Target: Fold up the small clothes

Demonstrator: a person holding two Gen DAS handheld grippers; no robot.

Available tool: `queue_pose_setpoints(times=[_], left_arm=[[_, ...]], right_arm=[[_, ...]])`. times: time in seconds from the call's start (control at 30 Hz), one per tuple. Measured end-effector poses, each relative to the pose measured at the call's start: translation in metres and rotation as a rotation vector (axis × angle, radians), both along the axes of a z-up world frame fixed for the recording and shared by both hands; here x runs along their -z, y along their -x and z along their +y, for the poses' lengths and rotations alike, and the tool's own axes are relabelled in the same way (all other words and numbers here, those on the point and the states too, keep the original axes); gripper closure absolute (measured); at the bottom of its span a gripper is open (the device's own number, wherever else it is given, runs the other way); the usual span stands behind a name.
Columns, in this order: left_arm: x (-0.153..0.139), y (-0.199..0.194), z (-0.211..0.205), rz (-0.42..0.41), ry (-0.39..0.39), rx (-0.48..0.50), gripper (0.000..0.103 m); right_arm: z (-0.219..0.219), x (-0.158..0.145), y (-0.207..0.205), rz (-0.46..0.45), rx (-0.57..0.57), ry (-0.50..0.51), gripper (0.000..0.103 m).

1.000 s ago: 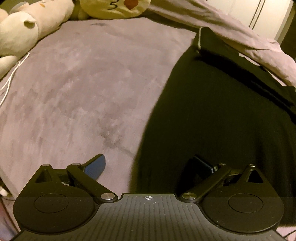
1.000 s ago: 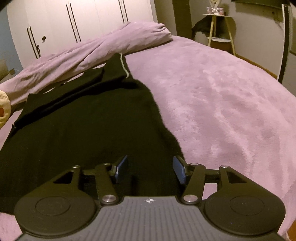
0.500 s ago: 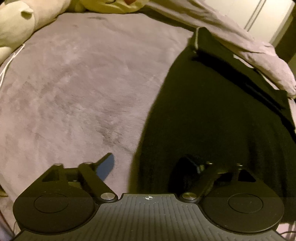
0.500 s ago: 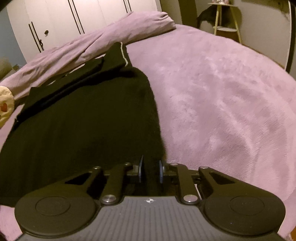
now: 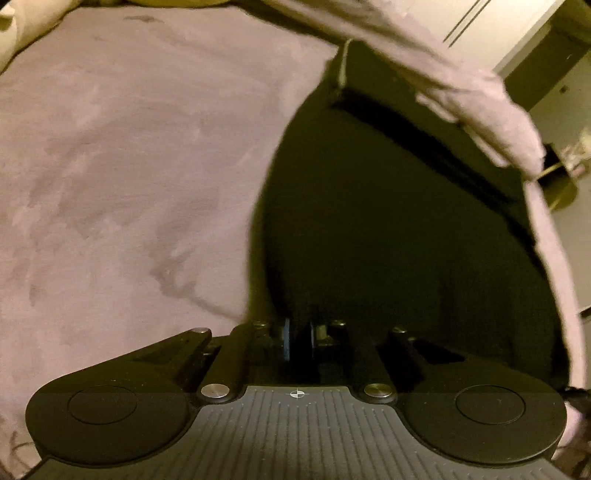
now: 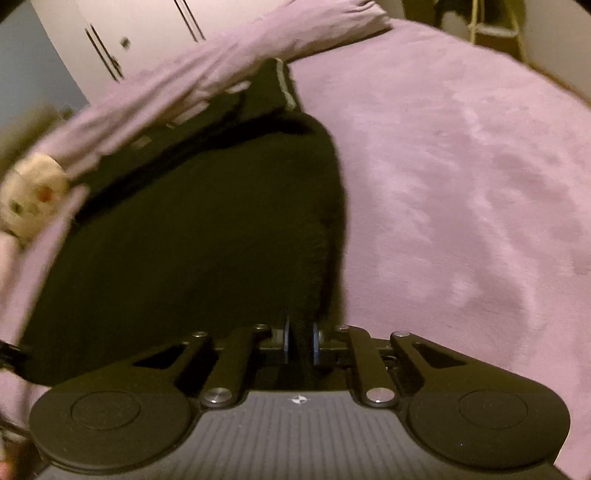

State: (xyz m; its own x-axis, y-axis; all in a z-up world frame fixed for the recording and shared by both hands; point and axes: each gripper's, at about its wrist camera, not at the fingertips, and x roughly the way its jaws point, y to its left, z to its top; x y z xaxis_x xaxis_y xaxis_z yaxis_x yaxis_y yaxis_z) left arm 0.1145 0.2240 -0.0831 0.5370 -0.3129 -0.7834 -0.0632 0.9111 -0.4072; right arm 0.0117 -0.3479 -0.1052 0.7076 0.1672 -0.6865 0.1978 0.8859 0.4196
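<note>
A black garment (image 5: 388,221) lies spread flat on the purple bed cover (image 5: 129,166), its pale-trimmed end at the far side. My left gripper (image 5: 299,328) sits at the garment's near left corner, jaws closing tight with black cloth pinched between the blue pads. In the right wrist view the same garment (image 6: 203,229) fills the left half. My right gripper (image 6: 300,328) is at its near right corner, jaws closing on the hem, with a fold of black fabric standing between the pads.
A rolled purple blanket (image 6: 221,70) runs along the garment's far side, touching it. A cream plush toy (image 6: 31,199) lies at the left. White wardrobe doors (image 6: 129,29) stand behind the bed, and a small side table (image 5: 561,181) beside it.
Both grippers went from open over the garment's near edge to shut on its cloth. Both views have tilted, and the far end of the bed has slid up in frame.
</note>
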Motion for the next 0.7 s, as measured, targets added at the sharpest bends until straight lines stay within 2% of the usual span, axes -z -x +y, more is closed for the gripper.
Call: queue_pose_setpoints(times=[0.1,0.27,0.37,0.6,0.67,0.7], left_arm=[[-0.021,-0.006,0.000,-0.065,0.080,0.008,0.092],[-0.054,-0.028,-0.004,-0.161,0.144,0.008,0.092],[-0.067,-0.050,-0.004,-0.197,0.174,-0.026,0.092],[-0.073,-0.115,-0.005,-0.220,0.126,-0.122,0.092],[-0.070,-0.126,-0.005,-0.212,0.105,-0.144,0.092],[-0.067,-0.133,-0.006,-0.203,0.091,-0.156,0.092]], right_arm=[[-0.009,-0.017,-0.009,-0.070,0.015,-0.116,0.093],[-0.020,-0.039,-0.034,-0.176,0.076,-0.246,0.093],[-0.023,-0.050,-0.053,-0.219,0.112,-0.219,0.093],[-0.037,-0.052,-0.112,-0.232,0.266,-0.133,0.094],[-0.037,-0.052,-0.126,-0.235,0.295,-0.084,0.097],[-0.038,-0.051,-0.133,-0.236,0.310,-0.062,0.103]])
